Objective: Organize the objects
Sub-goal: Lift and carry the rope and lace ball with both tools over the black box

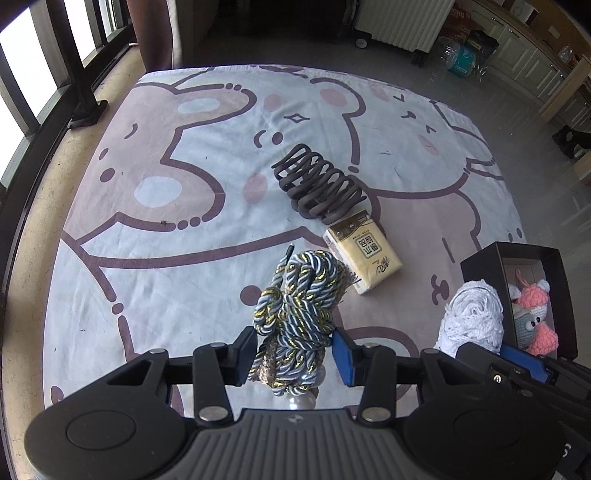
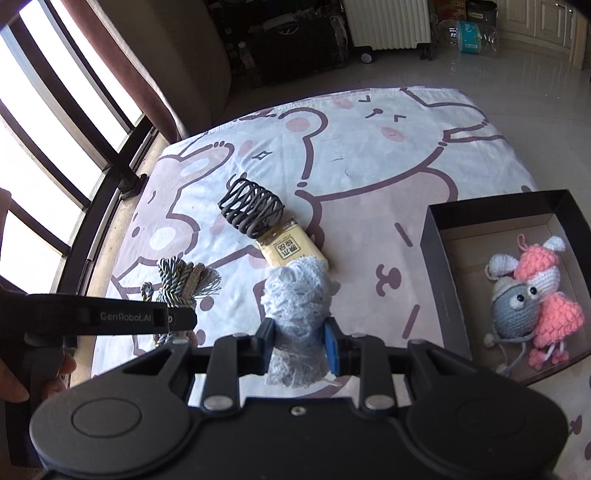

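My left gripper [image 1: 293,354] is shut on a bundle of blue, white and gold twisted cord [image 1: 299,306], lifted off the cloth. The same cord bundle [image 2: 181,284] shows in the right wrist view beyond the left gripper's body. My right gripper [image 2: 298,345] is shut on a roll of white lace [image 2: 299,295], also raised; that white lace [image 1: 472,317] appears at the right of the left wrist view. A black box [image 2: 439,258] at the right holds a crocheted grey and pink toy [image 2: 528,295]. A dark hair claw [image 1: 321,184] and a yellow tissue pack [image 1: 364,254] lie on the cloth.
A pale cloth with cartoon bears [image 1: 166,184] covers the surface. A dark window railing [image 2: 92,206] runs along the left edge. A white radiator [image 2: 388,22] and bottles stand on the floor far behind. A person's hand [image 2: 14,369] grips the left gripper's handle.
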Motion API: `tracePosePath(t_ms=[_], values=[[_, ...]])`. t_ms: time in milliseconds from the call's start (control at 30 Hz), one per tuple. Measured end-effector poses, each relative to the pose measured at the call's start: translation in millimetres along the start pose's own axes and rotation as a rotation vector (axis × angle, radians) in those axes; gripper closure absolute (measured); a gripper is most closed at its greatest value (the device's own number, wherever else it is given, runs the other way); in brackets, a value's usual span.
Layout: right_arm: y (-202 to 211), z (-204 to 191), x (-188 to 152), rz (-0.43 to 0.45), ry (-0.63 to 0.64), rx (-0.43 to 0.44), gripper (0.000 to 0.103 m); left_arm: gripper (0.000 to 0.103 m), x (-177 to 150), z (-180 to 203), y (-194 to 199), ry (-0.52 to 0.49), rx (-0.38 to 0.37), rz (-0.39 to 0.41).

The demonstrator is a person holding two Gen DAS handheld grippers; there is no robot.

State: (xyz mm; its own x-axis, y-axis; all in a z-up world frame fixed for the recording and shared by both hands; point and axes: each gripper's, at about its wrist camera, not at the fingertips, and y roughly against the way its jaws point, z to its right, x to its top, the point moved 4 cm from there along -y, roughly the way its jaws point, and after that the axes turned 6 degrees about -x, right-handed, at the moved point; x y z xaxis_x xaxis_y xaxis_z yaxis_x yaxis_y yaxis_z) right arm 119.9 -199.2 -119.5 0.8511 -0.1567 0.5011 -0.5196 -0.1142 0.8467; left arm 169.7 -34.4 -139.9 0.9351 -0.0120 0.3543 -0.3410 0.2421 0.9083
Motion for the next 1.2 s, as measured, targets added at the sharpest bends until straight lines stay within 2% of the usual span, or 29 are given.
tracePosePath(t_ms=[667, 900, 1200], values=[[33.0, 15.1, 12.2, 0.082, 0.037, -0.056, 0.074, 0.058, -9.0, 21.8, 43.2, -0.068, 0.053, 0.085], [42.8, 20.6, 13.5, 0.108, 0.035, -0.062, 0.074, 0.058, -10.4, 25.9, 60.3, -0.077, 0.051, 0.123], [55.1, 32.5, 20.5, 0.129, 0.049, -0.062, 0.074, 0.058, -12.5, 29.6, 55.2, -0.051, 0.039, 0.135]])
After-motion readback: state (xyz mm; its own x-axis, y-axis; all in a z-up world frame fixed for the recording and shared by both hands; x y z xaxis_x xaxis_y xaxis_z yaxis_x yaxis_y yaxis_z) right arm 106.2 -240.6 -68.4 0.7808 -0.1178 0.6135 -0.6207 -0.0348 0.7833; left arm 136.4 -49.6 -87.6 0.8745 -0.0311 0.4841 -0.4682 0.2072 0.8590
